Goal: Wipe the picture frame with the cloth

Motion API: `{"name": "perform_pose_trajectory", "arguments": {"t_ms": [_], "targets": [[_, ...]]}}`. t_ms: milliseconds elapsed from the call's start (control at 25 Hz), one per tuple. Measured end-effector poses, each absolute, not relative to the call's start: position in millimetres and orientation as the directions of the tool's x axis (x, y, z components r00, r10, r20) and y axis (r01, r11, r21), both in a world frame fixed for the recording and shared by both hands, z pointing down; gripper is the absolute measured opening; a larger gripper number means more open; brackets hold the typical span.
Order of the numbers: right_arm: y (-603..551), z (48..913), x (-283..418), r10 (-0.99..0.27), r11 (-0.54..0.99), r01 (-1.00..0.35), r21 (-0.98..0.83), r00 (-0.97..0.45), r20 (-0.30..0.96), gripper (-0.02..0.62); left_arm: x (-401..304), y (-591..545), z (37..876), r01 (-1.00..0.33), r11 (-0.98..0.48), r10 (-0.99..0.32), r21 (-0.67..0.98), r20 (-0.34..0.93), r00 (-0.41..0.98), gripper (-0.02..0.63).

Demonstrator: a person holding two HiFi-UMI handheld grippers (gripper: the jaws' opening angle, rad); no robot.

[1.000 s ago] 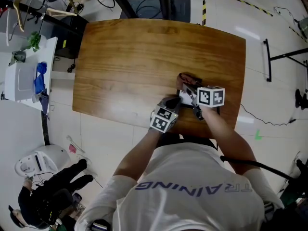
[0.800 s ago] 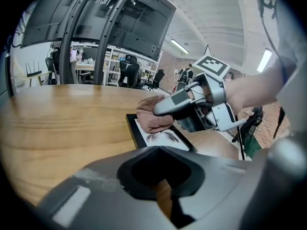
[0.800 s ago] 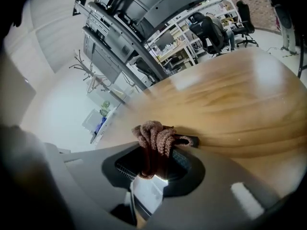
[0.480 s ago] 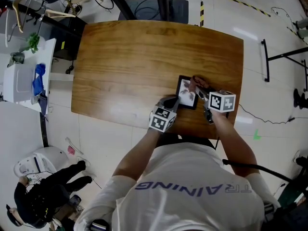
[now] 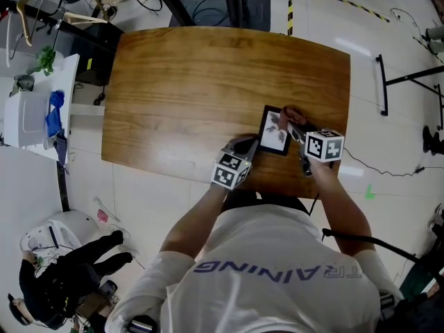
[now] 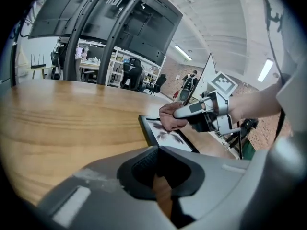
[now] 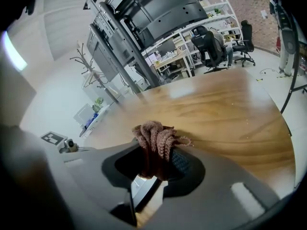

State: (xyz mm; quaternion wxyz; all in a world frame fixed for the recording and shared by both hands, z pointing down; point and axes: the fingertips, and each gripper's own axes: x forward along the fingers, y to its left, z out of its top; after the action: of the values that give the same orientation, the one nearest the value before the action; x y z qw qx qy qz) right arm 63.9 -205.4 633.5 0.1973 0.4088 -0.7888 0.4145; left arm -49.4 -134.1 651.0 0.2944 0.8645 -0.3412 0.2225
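A black picture frame point(image 5: 275, 130) with a white print lies flat on the wooden table point(image 5: 180, 82), near its front right corner. My right gripper point(image 5: 293, 122) is shut on a bunched brown cloth point(image 5: 288, 114) and presses it on the frame's far right corner. In the right gripper view the cloth point(image 7: 154, 139) fills the jaws, with a strip of the frame point(image 7: 139, 186) below. My left gripper point(image 5: 248, 145) sits by the frame's near left corner, jaws shut and holding nothing. From the left gripper view the frame point(image 6: 165, 134) lies ahead, with the cloth point(image 6: 169, 118) on it.
The table's front edge point(image 5: 277, 186) runs just behind the frame. Left of the table stands a white bin point(image 5: 28, 113) with blue items. A person in black point(image 5: 62, 283) is on the floor at lower left. A black stand point(image 5: 402, 82) is off to the right.
My right gripper has slid right with the cloth, uncovering the frame's print that its cube hid a second ago. The left gripper has stayed by the frame's near left corner.
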Motion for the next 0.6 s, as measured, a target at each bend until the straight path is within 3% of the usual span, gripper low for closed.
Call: {"name": "perform_pose_trajectory", "arguments": {"t_ms": [160,600], "targets": [[-206.6,634.4,64.4,-0.485,0.332,-0.806,-0.49,-0.592,0.644,0.117,-44.1,-130.1,646.4,-0.672,-0.637,-0.424,0.377,0.557,0.715,0.006],[-206.2,631.8,74.8,-0.5,0.307,-0.814,-0.493,-0.579,0.644,0.117,-38.8,-127.1,658.2,-0.665,-0.653,-0.346,0.362,0.639,0.687,0.006]]}}
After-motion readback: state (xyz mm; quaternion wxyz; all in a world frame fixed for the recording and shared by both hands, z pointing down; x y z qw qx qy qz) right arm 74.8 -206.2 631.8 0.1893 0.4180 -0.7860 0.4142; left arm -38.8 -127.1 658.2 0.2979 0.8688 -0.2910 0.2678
